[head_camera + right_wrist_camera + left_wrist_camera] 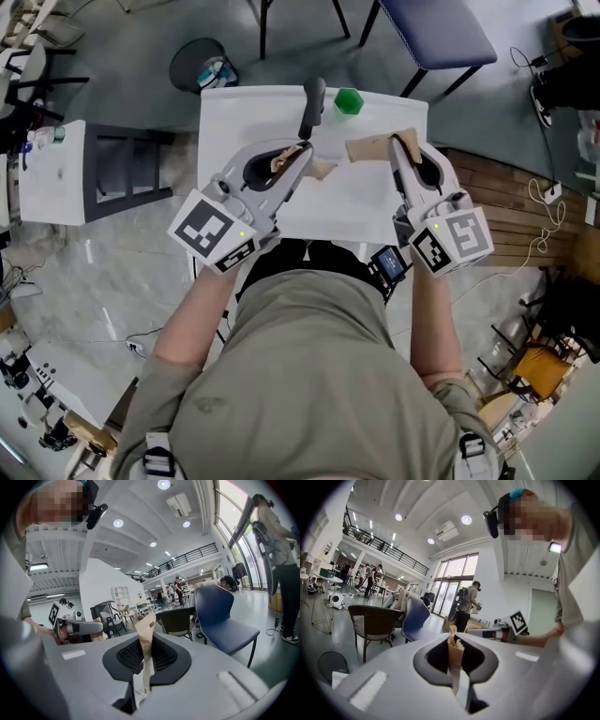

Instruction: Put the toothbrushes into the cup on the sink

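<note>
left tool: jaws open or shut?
Shut. In the left gripper view, the left tool has both jaws pressed onto a brown paper strip between them.

grippers 2: left gripper (300,153), right gripper (397,145) | green cup (348,101) 1 | blue chair (436,33) 1 | bin (186,58) 1

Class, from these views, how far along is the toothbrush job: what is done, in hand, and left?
Done: nothing that shows; no brush sticks out of the cup. In hand: the left gripper is shut on the left packet, the right gripper on the right packet, brown paper, perhaps wrapped brushes. Left: carry both to the cup.
</note>
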A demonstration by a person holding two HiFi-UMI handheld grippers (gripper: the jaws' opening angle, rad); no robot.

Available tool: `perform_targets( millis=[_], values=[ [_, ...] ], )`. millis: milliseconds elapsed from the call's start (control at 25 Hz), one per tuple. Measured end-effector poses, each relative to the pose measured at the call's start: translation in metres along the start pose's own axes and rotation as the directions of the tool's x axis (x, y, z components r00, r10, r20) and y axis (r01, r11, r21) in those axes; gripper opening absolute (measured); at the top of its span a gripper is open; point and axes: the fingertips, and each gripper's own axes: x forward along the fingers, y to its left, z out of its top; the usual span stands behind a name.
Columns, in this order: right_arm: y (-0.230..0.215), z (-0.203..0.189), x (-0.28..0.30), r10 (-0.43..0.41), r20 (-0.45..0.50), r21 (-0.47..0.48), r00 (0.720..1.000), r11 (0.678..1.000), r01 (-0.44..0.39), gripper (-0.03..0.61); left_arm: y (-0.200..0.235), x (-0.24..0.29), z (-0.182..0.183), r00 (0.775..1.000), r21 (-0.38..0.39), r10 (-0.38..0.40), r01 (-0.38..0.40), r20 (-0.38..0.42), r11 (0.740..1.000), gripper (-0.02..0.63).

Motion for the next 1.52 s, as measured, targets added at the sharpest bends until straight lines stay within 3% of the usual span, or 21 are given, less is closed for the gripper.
perform_targets(
  millis=[1520],
  values=[
    [-0.073,0.006,0.077,-0.05,0.04,0.054,0.998,0.997,0.048,0.028,0.021,-0.014,-0.044,0.992,-0.082,0.074,-0.082,-0.101,0.993,0.008]
  ],
)
